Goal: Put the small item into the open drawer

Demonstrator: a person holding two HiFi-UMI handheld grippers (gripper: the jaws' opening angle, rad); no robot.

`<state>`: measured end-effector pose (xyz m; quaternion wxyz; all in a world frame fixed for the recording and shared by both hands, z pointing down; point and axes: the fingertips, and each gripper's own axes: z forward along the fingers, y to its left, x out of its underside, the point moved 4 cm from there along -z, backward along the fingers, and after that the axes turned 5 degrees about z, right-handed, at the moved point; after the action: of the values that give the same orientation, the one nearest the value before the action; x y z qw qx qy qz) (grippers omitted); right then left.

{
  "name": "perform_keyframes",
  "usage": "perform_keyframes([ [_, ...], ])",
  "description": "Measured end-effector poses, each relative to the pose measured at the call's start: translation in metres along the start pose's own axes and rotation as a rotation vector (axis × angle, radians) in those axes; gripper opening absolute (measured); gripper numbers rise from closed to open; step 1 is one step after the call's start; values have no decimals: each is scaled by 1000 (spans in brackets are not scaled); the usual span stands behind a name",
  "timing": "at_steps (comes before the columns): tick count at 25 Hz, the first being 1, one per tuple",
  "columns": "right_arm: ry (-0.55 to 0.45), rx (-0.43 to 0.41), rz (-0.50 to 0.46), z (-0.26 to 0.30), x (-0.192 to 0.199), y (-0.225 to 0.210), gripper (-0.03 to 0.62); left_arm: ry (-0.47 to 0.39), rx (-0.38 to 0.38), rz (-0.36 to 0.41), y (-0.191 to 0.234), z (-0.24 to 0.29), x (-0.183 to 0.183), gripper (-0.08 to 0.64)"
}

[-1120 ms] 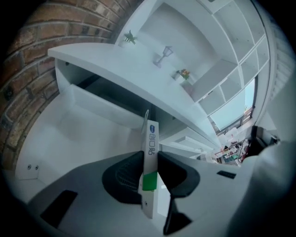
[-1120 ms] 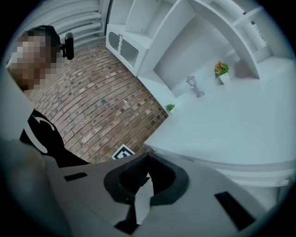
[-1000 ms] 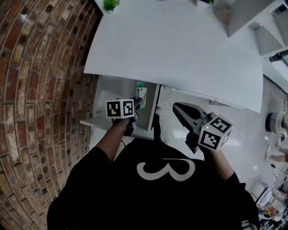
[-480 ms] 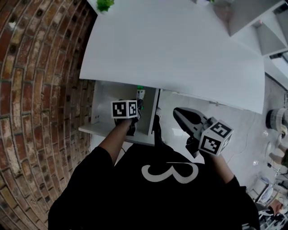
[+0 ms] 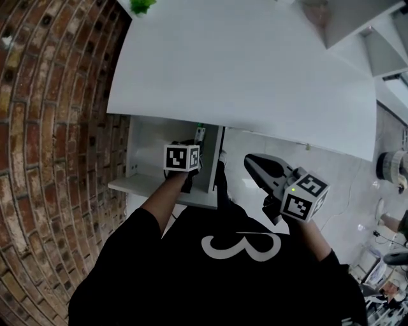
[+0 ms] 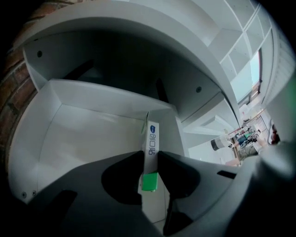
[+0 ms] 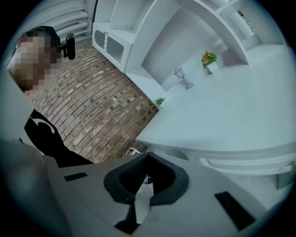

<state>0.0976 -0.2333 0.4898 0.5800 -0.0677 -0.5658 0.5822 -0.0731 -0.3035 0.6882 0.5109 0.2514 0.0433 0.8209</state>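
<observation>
The small item is a slim white box with a green end, and my left gripper is shut on it. In the left gripper view the box stands on edge between the dark pads, pointing into the open white drawer. The head view shows the drawer pulled out under the desk, with the gripper above its right side. My right gripper hangs to the right of the drawer. Its jaws meet at the tips with nothing between them.
The white desk top overhangs the back of the drawer. A brick wall runs close along the left. A small green plant stands at the desk's far left corner. White shelves are at the far right.
My left gripper with the box has edged a little to the right and lower over the drawer. The right gripper has hardly moved.
</observation>
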Motion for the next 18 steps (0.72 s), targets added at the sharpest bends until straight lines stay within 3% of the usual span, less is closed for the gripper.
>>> perform_keyframes([
  [13,-5,-16,-1,-1,-1,-3,11,4,-13,-13,-2,9,5,105],
  [18,-6,-26,-10,-4,0,-2,11,-26,30,-67,-5,3,0,189],
])
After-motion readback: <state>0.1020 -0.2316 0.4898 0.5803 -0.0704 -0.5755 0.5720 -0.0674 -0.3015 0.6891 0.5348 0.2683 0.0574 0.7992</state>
